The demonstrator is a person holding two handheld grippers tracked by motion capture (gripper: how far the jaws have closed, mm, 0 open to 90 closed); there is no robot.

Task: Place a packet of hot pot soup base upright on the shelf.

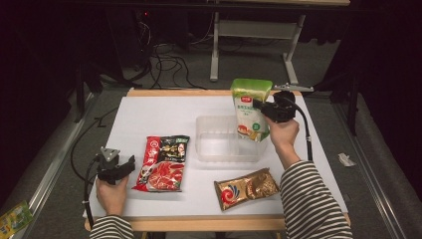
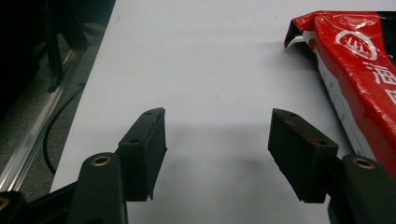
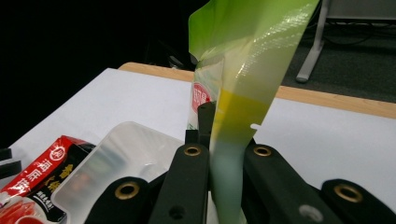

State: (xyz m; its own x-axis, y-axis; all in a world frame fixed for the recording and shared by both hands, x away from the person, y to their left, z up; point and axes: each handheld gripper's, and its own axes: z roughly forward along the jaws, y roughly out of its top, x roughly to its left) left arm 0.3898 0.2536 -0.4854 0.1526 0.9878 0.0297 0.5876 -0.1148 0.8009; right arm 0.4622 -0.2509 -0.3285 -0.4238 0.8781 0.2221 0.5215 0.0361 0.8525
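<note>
The right tool (image 1: 261, 107) pinches the green pouch (image 1: 250, 107) by one edge above the tub (image 1: 206, 145), so it may swing or slip out, while the left tool (image 2: 217, 154) rests wide on the counter (image 1: 149, 112).

Between the right gripper's (image 3: 219, 154) matt black jaws sits a green pouch (image 3: 243, 93) of glossy, creased plastic film. Below and left of them, a clear plastic tub (image 1: 224, 144) looks smooth — perhaps slightly frosted. Right of the left gripper's (image 2: 217, 140) jaws lies a shiny red packet (image 2: 359, 74) on a matt white tabletop (image 2: 210, 60) — wood-edged.
</note>
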